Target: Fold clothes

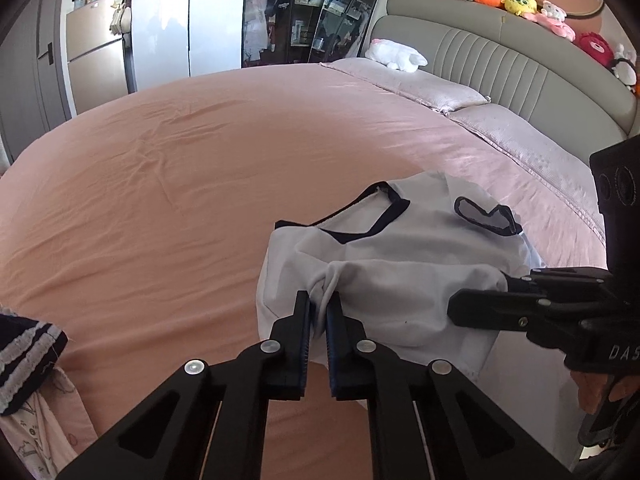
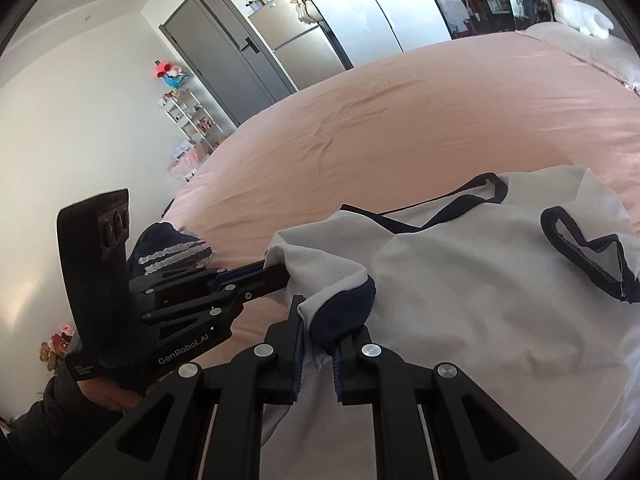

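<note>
Both grippers, left gripper (image 1: 319, 312) and right gripper (image 2: 320, 328), pinch the white shirt (image 1: 400, 256) on the pink bed (image 1: 180, 184).

A wide bed (image 1: 168, 184) carried everything, covered by a salmon-pink sheet (image 2: 420, 120) with a few shallow creases across its middle. On its near right part lay a white garment (image 1: 400, 248) with dark navy trim at the neck and armhole, bunched and partly doubled over itself. At the near left edge rested a dark navy piece with white ruffled stripes (image 1: 28, 348), and just beside it, nearer still, a pale pink printed cloth (image 1: 36, 436). Along the far right side two pale lilac pillows (image 1: 424, 84) lay against the grey padded headboard (image 1: 500, 56). A white plush toy (image 1: 396, 54) sat on the farther pillow.
</note>
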A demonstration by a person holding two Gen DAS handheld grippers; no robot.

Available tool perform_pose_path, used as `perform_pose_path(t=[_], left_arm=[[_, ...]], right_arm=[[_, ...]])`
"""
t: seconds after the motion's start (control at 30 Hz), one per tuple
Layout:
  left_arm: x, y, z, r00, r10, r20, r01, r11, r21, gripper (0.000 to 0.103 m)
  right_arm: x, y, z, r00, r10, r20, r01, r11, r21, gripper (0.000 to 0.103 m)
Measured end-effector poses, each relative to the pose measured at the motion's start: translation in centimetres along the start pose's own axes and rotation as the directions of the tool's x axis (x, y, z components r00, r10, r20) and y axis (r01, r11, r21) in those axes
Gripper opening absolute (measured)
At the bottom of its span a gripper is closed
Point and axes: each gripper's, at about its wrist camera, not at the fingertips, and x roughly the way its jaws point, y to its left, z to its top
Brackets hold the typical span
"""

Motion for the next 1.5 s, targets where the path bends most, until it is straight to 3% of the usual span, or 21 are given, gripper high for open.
perform_pose_path(t=[0.17, 0.3, 0.47, 0.63, 0.67, 0.73, 0.77, 0.8, 0.97, 1.1, 1.13, 1.2, 1.27, 1.5], left_arm=[[-1.7, -0.8, 3.1, 0.997, -0.016, 0.079, 0.015, 1.0, 0.019, 0.006], [-1.3, -2.7, 4.8, 0.996, -0.038, 0.076, 0.031, 0.996, 0.084, 0.006], [1.7, -5.7, 4.2, 0.999, -0.014, -0.037, 0.021, 0.982, 0.186, 0.007], [4.2, -6.5, 2.7, 0.986, 0.04, -0.162, -0.003, 0.975, 0.22, 0.011], [4.2, -6.3, 2.7, 0.985, 0.051, -0.163, -0.015, 0.977, 0.212, 0.019], [3.6, -5.7, 2.8, 0.986, 0.081, -0.145, -0.051, 0.978, 0.201, 0.046], [3.1, -5.4, 2.9, 0.986, 0.1, -0.133, -0.073, 0.978, 0.196, 0.076], [2.4, -5.1, 3.1, 0.987, 0.115, -0.116, -0.092, 0.978, 0.187, 0.092], [-1.4, -3.1, 3.8, 0.985, 0.164, -0.045, -0.158, 0.981, 0.117, 0.092], [-3.9, -2.6, 1.8, 0.987, 0.157, -0.037, -0.155, 0.986, 0.06, 0.092], [-4.3, -2.6, 1.1, 0.988, 0.152, -0.041, -0.15, 0.988, 0.043, 0.092], [-4.8, -2.7, -0.5, 0.987, 0.151, -0.056, -0.151, 0.989, 0.007, 0.093], [-4.9, -3.3, -1.8, 0.985, 0.158, -0.066, -0.16, 0.987, -0.022, 0.093], [-2.8, -6.2, -4.6, 0.97, 0.183, -0.16, -0.193, 0.98, -0.044, 0.093]], right_arm=[[-1.7, 2.2, 0.2, 0.995, -0.042, 0.095, 0.051, 0.994, -0.093, 0.009], [-3.4, 3.9, -0.2, 0.98, -0.12, 0.161, 0.147, 0.975, -0.167, 0.009], [-3.3, 3.8, -2.4, 0.962, -0.248, 0.112, 0.263, 0.954, -0.144, 0.009], [-2.3, 2.4, -4.0, 0.947, -0.322, 0.018, 0.321, 0.937, -0.137, 0.009], [-2.0, 2.2, -4.1, 0.944, -0.33, 0.009, 0.329, 0.935, -0.136, 0.009], [-1.6, 2.0, -4.4, 0.938, -0.346, -0.005, 0.342, 0.928, -0.146, 0.009], [-1.3, 1.9, -4.4, 0.937, -0.348, -0.012, 0.342, 0.927, -0.153, 0.009], [-1.1, 1.8, -4.5, 0.937, -0.349, -0.018, 0.342, 0.926, -0.158, 0.01], [-1.0, 1.7, -4.5, 0.945, -0.325, -0.024, 0.317, 0.934, -0.164, 0.01], [-1.4, 1.7, -4.4, 0.955, -0.297, -0.019, 0.289, 0.942, -0.171, 0.011], [-1.7, 1.7, -4.3, 0.956, -0.292, -0.017, 0.284, 0.941, -0.181, 0.015], [-2.5, 1.2, -4.0, 0.956, -0.294, -0.024, 0.285, 0.942, -0.178, 0.038], [-3.7, 0.6, -3.6, 0.956, -0.293, -0.014, 0.287, 0.944, -0.161, 0.054], [-7.3, 0.0, -3.4, 0.947, -0.319, 0.039, 0.317, 0.907, -0.278, 0.056]])
